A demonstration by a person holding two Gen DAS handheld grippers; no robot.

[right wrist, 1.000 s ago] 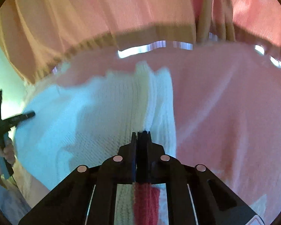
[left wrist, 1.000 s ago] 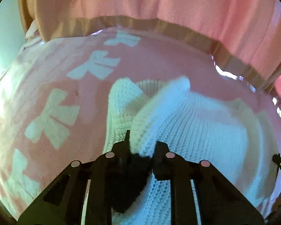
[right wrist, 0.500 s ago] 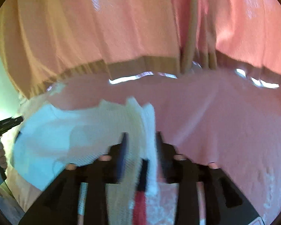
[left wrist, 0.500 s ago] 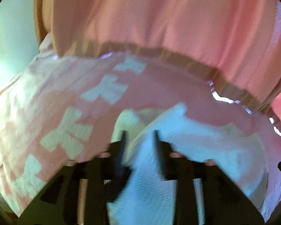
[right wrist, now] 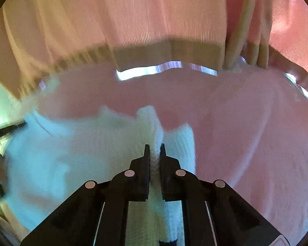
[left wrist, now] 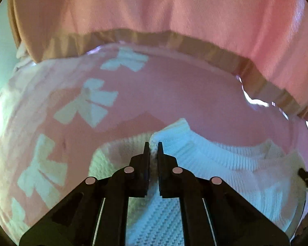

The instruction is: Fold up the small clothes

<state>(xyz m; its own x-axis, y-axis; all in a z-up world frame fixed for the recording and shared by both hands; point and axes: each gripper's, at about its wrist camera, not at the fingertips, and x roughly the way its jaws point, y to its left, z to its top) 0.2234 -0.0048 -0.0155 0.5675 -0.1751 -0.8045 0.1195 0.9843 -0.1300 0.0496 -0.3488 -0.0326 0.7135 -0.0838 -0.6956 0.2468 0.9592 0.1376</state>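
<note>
Both grippers — left gripper (left wrist: 153, 146), right gripper (right wrist: 154, 148) — have jaws just re-closed, clenched on the white knit sweater (left wrist: 215, 164); bow-patterned pink blanket (left wrist: 88, 104) visible only in the left view.

white knit garment (left wrist: 225, 170): 1 | pink bow-print cloth (left wrist: 174, 94): 1 | grippers: 2

A pink blanket (left wrist: 174, 94) with pale bows (left wrist: 88, 104) beneath pink curtains (right wrist: 154, 16).

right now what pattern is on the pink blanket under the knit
Pale bow-like shapes on the pink blanket, seen best in the left wrist view.
</note>
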